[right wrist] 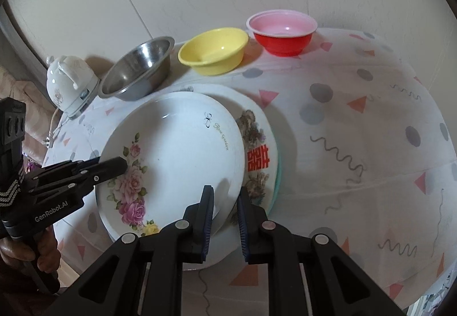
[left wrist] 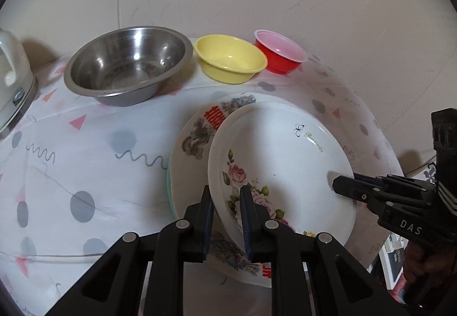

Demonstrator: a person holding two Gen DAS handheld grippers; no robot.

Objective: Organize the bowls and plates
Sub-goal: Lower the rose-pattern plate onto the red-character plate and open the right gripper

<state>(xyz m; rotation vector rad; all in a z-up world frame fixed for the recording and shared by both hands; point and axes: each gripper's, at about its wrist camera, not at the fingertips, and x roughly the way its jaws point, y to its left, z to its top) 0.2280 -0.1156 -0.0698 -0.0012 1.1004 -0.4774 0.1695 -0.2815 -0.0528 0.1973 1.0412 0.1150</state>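
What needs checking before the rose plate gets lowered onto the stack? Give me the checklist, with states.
1. Left hand-held gripper clamped on the white rose-patterned plate rim: ok.
2. Right hand-held gripper clamped on the opposite rim: ok.
3. Rose plate level: not ok, tilted.
4. Rose plate centred over the red-character plate below: not ok, offset.
5. Plates touching or apart: cannot tell.
6. Steel bowl, yellow plastic bowl and red bowl with pink inside stand apart from the stack: ok.
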